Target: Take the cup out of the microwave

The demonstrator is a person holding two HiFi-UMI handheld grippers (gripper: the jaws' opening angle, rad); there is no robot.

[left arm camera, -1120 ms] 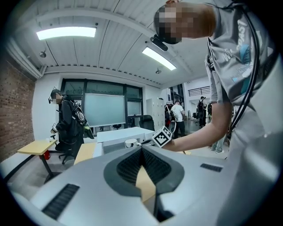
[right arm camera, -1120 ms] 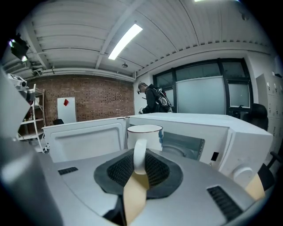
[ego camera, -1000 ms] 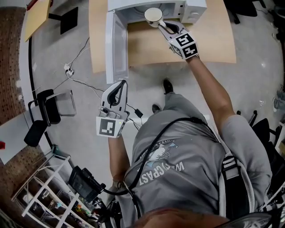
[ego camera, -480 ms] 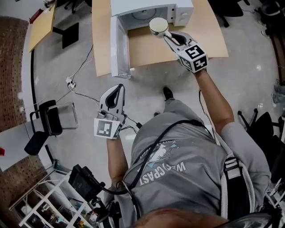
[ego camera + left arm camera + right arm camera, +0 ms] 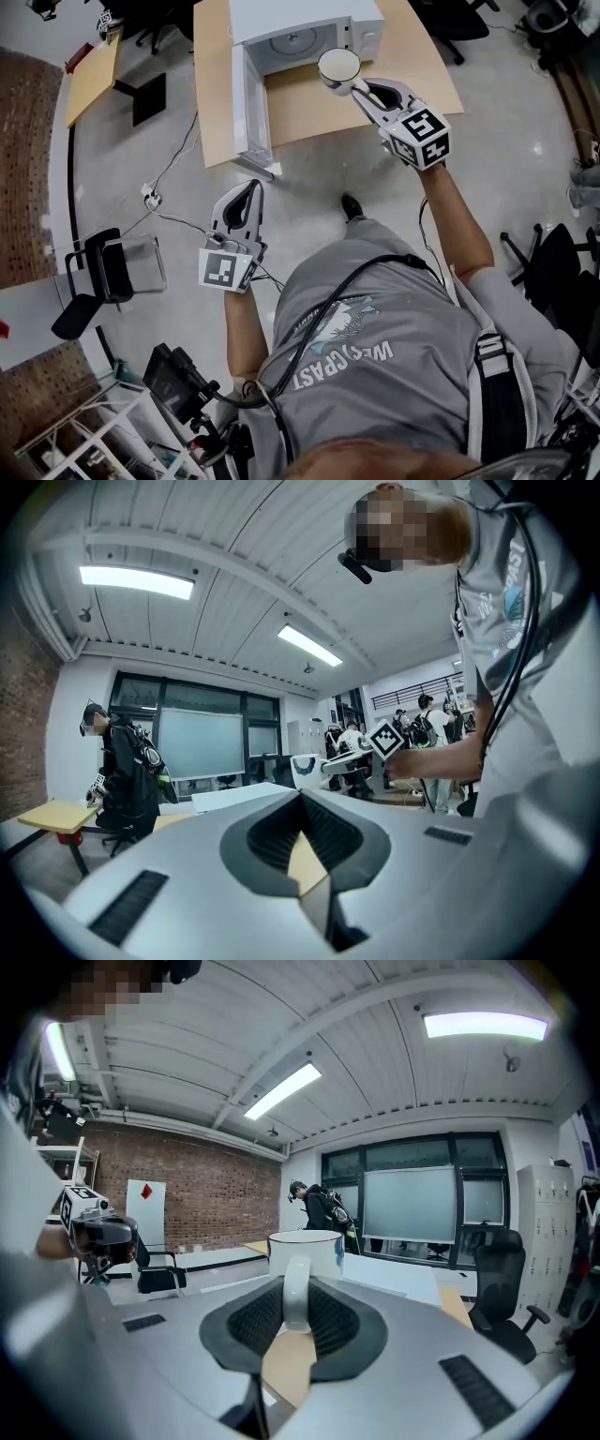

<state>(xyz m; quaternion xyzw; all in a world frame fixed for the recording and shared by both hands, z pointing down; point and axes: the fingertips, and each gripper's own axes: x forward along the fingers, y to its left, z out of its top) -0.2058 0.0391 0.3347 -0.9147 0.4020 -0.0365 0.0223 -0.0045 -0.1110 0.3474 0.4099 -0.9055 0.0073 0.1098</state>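
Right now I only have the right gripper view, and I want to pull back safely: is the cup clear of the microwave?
Observer: In the head view the cup, held in the right gripper, looks just outside the microwave opening.
Operator: Is the door in my way?
Observer: No, the door stands wide open, left of the cup.
Operator: And my other hand?
Observer: The left gripper is off the table, over the floor, fingers together and empty.

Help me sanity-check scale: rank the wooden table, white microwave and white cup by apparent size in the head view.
Largest: light wooden table.
Then: open-doored white microwave.
Smallest: white ceramic cup, though held nearer the camera.
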